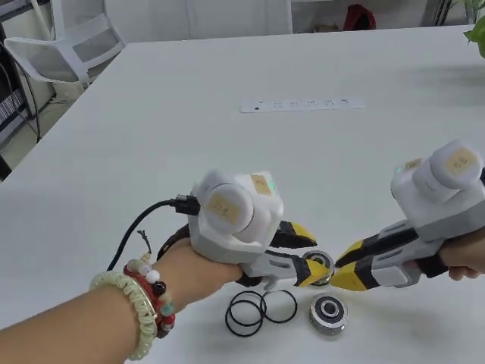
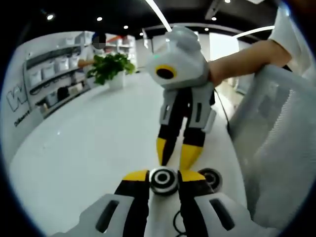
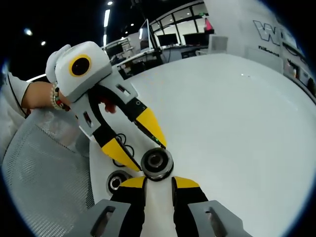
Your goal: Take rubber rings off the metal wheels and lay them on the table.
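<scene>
A metal wheel (image 1: 319, 266) with a dark rubber ring is held above the table. My left gripper (image 1: 309, 258) is shut on it; the wheel (image 2: 163, 180) sits between its yellow tips. My right gripper (image 1: 339, 266) faces it from the right, jaws a little apart, with the same wheel (image 3: 157, 163) right at its tips. Whether those tips touch the wheel I cannot tell. A second wheel (image 1: 328, 313) lies flat on the white table (image 1: 227, 144). A few loose black rubber rings (image 1: 258, 308) lie just left of it.
A white power strip (image 1: 303, 105) lies across the middle of the table. A white chair (image 1: 68, 49) stands at the far left corner and a green plant (image 1: 477, 34) at the far right edge. A mesh chair back (image 3: 44, 163) is close beside the grippers.
</scene>
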Demonstrator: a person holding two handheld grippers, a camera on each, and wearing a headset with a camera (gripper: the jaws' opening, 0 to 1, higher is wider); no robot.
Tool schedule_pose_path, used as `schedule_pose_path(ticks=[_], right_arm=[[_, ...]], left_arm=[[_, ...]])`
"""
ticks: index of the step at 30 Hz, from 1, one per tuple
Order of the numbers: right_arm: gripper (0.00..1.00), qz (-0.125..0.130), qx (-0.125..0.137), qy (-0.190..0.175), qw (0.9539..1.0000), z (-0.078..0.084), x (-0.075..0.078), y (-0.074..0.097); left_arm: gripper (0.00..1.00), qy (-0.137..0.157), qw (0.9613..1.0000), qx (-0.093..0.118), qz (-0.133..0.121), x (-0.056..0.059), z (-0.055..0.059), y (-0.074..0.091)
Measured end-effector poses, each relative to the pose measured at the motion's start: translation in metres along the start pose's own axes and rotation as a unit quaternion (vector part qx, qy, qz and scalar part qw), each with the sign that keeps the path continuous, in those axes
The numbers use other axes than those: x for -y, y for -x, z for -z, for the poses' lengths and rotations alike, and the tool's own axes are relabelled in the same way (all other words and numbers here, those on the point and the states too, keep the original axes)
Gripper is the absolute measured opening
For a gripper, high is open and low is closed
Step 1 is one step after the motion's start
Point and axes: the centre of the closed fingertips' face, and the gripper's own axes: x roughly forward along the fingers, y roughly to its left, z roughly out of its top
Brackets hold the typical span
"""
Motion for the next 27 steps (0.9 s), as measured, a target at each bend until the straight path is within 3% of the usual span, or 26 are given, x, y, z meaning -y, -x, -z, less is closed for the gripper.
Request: schedule_pose_path(ticks=[4, 6, 13, 14, 16, 27], right_arm=[[0.18, -0.001, 0.002, 0.009, 1.0000, -0.0006, 0.0022, 0.0004], [0.18, -0.003, 0.005, 0.005, 1.0000, -0.0009, 0.0028, 0.0002], [0.18, 0.001, 0.005, 0.023, 0.9997, -0.0012, 0.0006, -0.0020], [0.18, 0.005, 0.003, 0.031, 0.9995, -0.0009, 0.0023, -0.0029], [0.18, 0.008, 0.002, 0.039, 0.9992, -0.0007, 0.0018, -0.0036], [0.11, 0.016, -0.009, 0.094, 0.9954, 0.0027, 0.0029, -0.0043]], left_arm=[[0.20, 0.014, 0.9998, 0.005, -0.011, -0.0049, 0.0001, -0.0004], [0.17, 0.023, 0.9995, -0.006, -0.022, -0.0074, 0.0059, -0.0007], [0.14, 0.024, 0.9997, -0.003, -0.008, -0.0003, 0.0069, -0.0030], [0.14, 0.007, 0.9999, 0.004, -0.008, -0.0001, 0.0040, -0.0035], [0.13, 0.010, 0.9999, -0.003, -0.013, 0.0002, 0.0064, -0.0016], [0.13, 0.026, 0.9995, 0.007, -0.015, -0.0009, 0.0062, -0.0011]])
